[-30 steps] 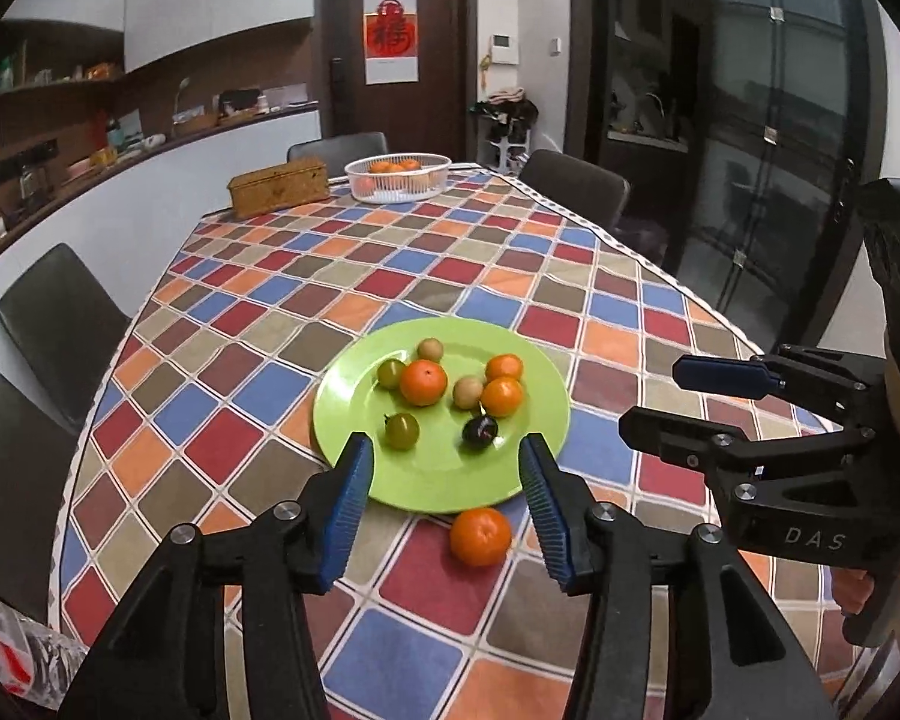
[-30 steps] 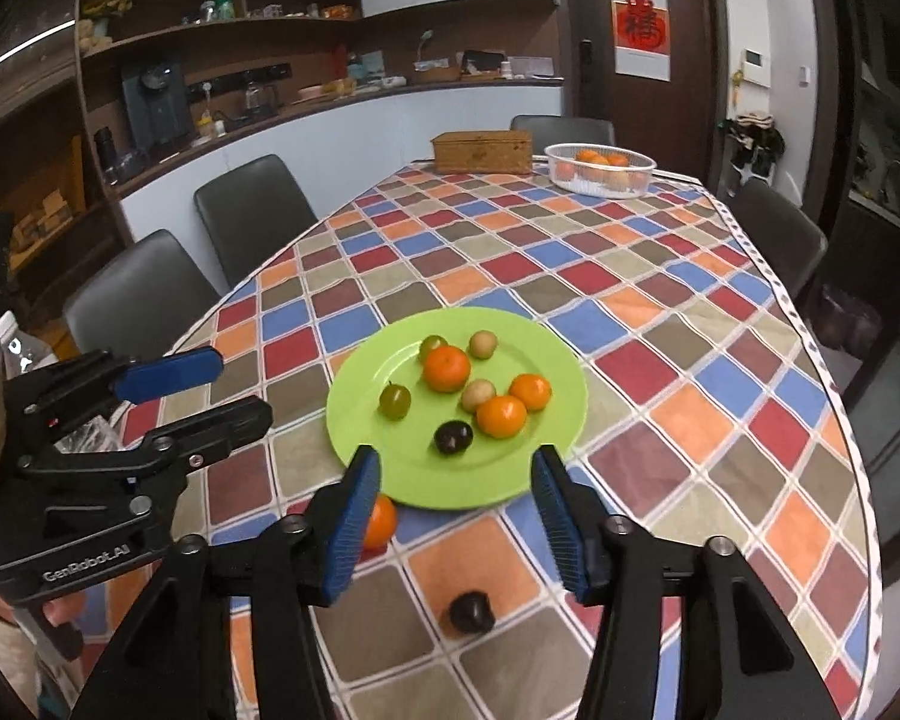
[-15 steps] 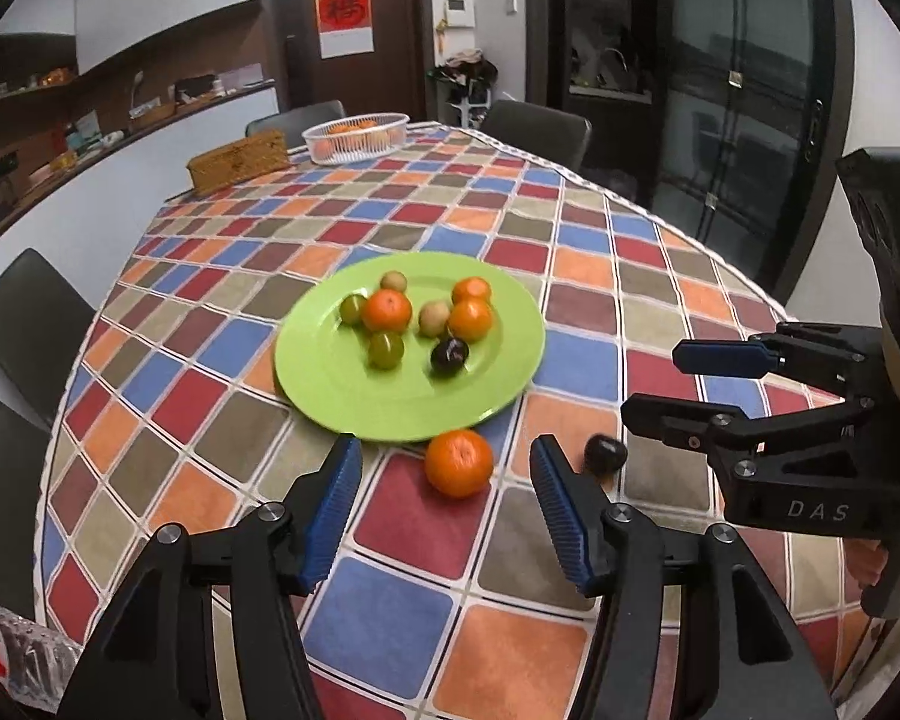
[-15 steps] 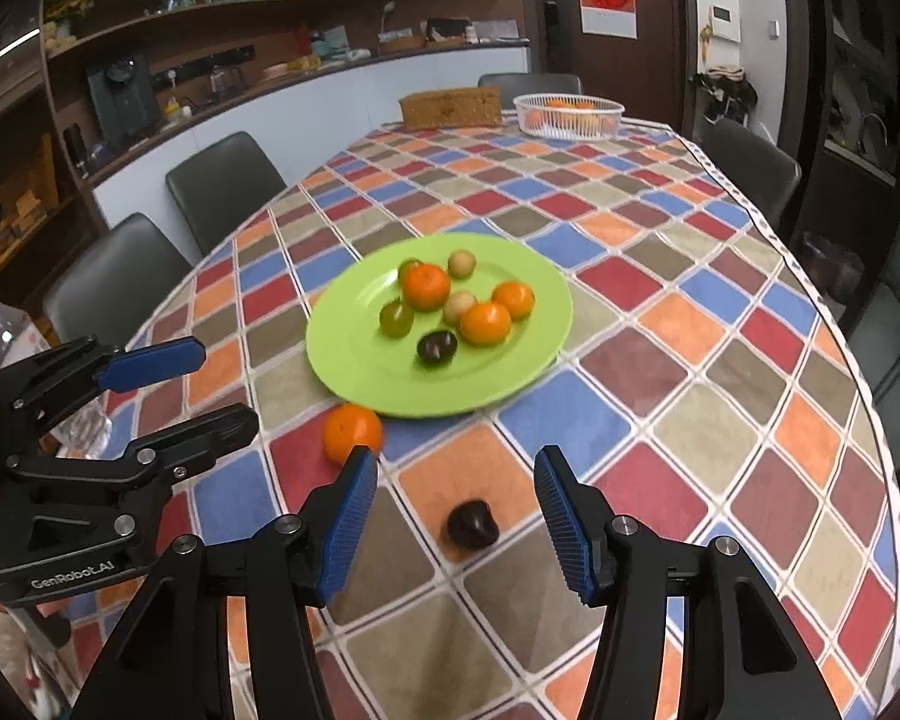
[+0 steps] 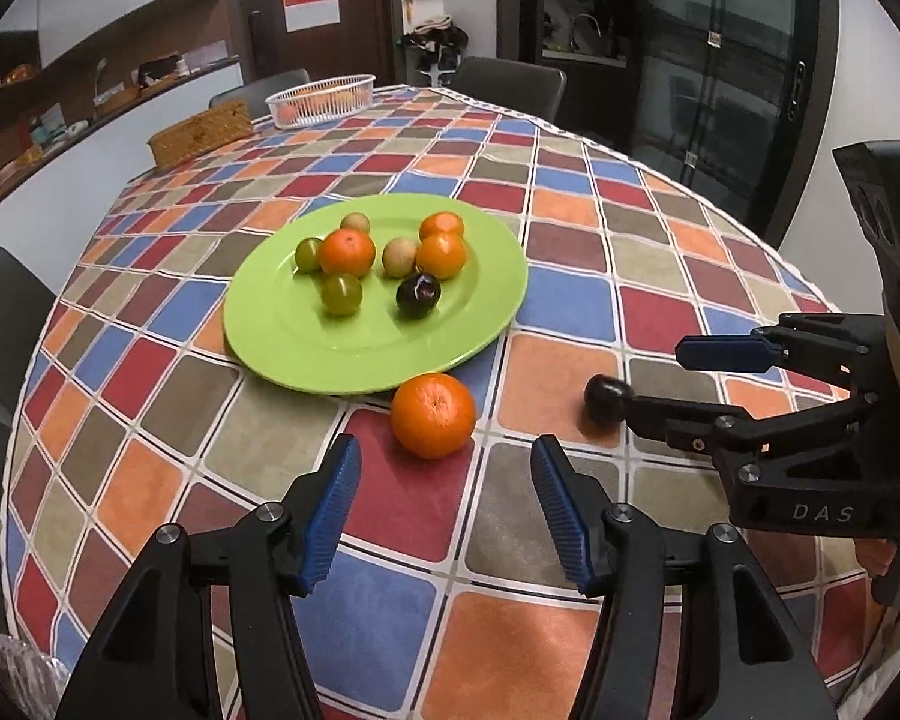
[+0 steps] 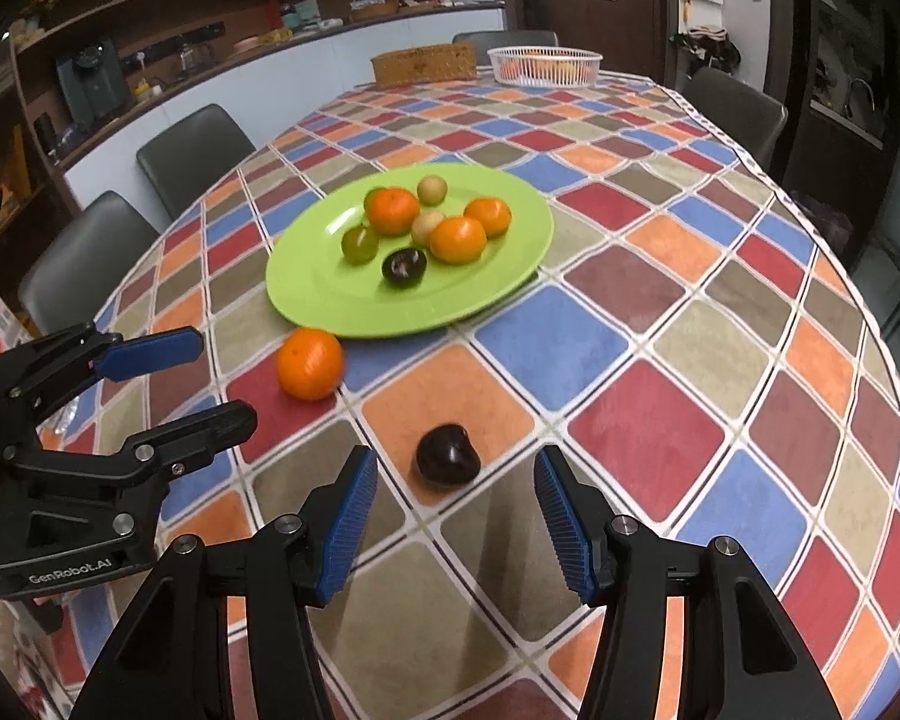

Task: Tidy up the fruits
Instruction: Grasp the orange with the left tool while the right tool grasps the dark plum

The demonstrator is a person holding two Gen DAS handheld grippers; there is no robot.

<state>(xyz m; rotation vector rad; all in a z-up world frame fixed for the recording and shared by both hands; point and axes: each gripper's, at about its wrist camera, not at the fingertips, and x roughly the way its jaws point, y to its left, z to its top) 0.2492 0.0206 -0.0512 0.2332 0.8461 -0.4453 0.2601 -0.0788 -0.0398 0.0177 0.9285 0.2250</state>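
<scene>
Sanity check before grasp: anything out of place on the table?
Two fruits lie off the green plate, on the tablecloth: an orange at its near rim and a dark plum beside it. The rest sit on the plate. Nothing spilled or damaged. Both tools are open, one fruit ahead of each.

Orange (image 5: 432,414), dark plum (image 6: 447,456) beside plate (image 5: 288,324)

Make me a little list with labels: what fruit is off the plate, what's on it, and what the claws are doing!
off plate: orange, dark plum, both on the checkered tablecloth
on green plate: three oranges, one dark plum, small green and tan fruits
left claw: open, empty, orange just ahead
right claw: open, empty, plum just ahead
far end: white basket, woven box
</scene>
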